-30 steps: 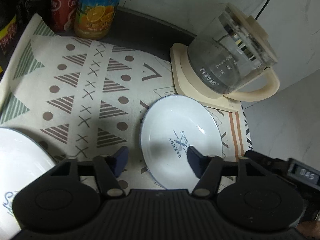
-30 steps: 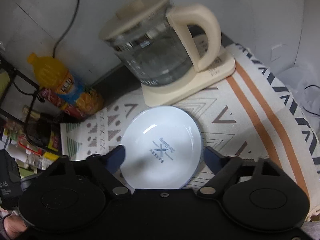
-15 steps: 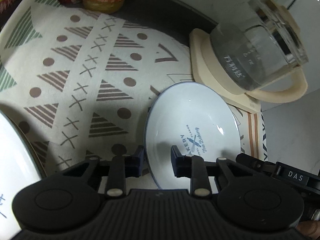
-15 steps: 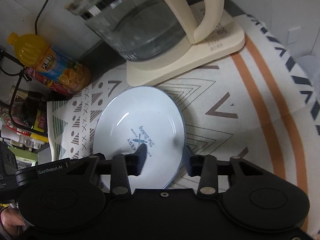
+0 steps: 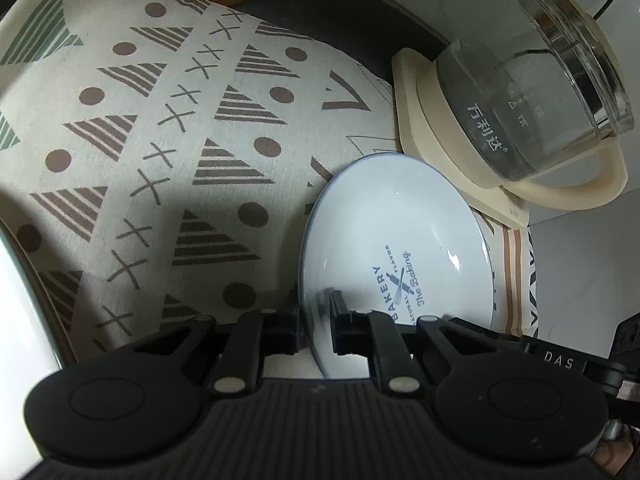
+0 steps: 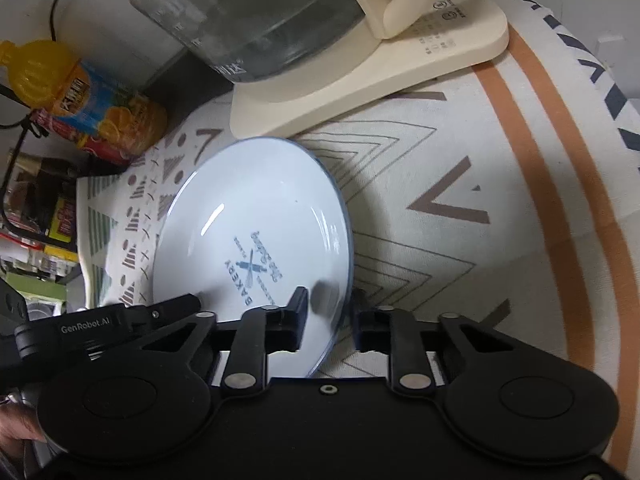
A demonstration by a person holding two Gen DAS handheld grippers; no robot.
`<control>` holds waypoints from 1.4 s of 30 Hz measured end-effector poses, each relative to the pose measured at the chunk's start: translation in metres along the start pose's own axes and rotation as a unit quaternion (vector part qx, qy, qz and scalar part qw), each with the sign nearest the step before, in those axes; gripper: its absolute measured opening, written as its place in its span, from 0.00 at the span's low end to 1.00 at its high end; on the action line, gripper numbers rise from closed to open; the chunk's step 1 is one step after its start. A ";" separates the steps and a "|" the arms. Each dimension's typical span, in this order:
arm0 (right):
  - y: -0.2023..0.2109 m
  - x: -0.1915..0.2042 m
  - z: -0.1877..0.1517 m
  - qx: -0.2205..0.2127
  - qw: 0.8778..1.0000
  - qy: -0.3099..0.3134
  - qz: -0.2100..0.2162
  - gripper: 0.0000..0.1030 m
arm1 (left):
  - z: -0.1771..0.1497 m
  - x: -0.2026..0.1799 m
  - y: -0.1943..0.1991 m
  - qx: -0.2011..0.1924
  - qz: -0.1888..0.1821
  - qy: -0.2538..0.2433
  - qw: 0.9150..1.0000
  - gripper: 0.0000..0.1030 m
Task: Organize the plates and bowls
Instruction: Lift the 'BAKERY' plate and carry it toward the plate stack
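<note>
Both pairs of jaws have just been closing and now stand narrow on opposite edges of the same shallow white plate with a thin blue rim and a "BAKERY" print (image 5: 396, 248): the left gripper (image 5: 316, 322) has one black finger outside the rim and one over the inner face, the right gripper (image 6: 332, 320) likewise at the other side. The plate lies on the patterned cloth (image 5: 160, 140) covering the worktop, its far edge just beside the cream base of the glass electric kettle (image 5: 532, 104). Risks, as I judge them: each hold is a thin bite on a glazed, sloping rim, so an uneven lift by the two hands could let one side slide out and drop the plate. A tilt away from the hands could knock the rim against the kettle base. A second white dish (image 5: 16, 312) sits at the left edge of the left wrist view, and the orange juice bottle (image 6: 92, 100) stands further back; a wide swing could catch either.
</note>
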State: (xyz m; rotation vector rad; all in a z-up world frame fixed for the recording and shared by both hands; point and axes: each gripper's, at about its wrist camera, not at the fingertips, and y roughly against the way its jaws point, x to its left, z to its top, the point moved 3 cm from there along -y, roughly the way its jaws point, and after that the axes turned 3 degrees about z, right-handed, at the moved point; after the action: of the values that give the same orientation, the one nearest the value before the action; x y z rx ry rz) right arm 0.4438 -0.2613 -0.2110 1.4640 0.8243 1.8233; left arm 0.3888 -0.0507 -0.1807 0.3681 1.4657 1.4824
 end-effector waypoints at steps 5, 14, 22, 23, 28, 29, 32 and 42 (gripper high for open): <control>0.006 0.002 0.001 -0.013 1.000 0.005 0.001 0.13 | 0.003 -0.005 0.009 -0.010 0.002 -0.025 1.000 0.12; 0.026 0.028 0.006 -0.049 0.999 0.014 0.014 0.13 | 0.017 -0.010 0.038 -0.025 0.003 -0.060 0.998 0.12; 0.044 0.064 0.005 -0.079 0.996 0.038 0.009 0.13 | 0.024 -0.002 0.070 -0.036 -0.004 -0.069 0.997 0.12; 0.047 0.070 0.004 -0.082 0.996 0.042 0.009 0.13 | 0.024 0.000 0.075 -0.038 -0.007 -0.069 0.997 0.12; 0.056 0.101 -0.001 -0.102 0.993 0.065 0.010 0.14 | 0.029 0.015 0.102 -0.052 -0.010 -0.073 0.996 0.12; 0.057 0.107 -0.002 -0.106 0.992 0.067 0.011 0.14 | 0.030 0.018 0.107 -0.055 -0.010 -0.075 0.996 0.12; 0.058 0.122 -0.010 -0.116 0.991 0.067 0.018 0.14 | 0.031 0.028 0.120 -0.061 -0.008 -0.082 0.995 0.12; 0.053 0.165 -0.037 -0.138 0.988 0.066 0.021 0.14 | 0.029 0.065 0.150 -0.069 -0.010 -0.090 0.994 0.12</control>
State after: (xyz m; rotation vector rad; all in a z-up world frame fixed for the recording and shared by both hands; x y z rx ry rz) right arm 0.3754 -0.1626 -0.0810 1.2028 0.5779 1.9930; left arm 0.3181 0.0483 -0.0682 0.3901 1.2155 1.4842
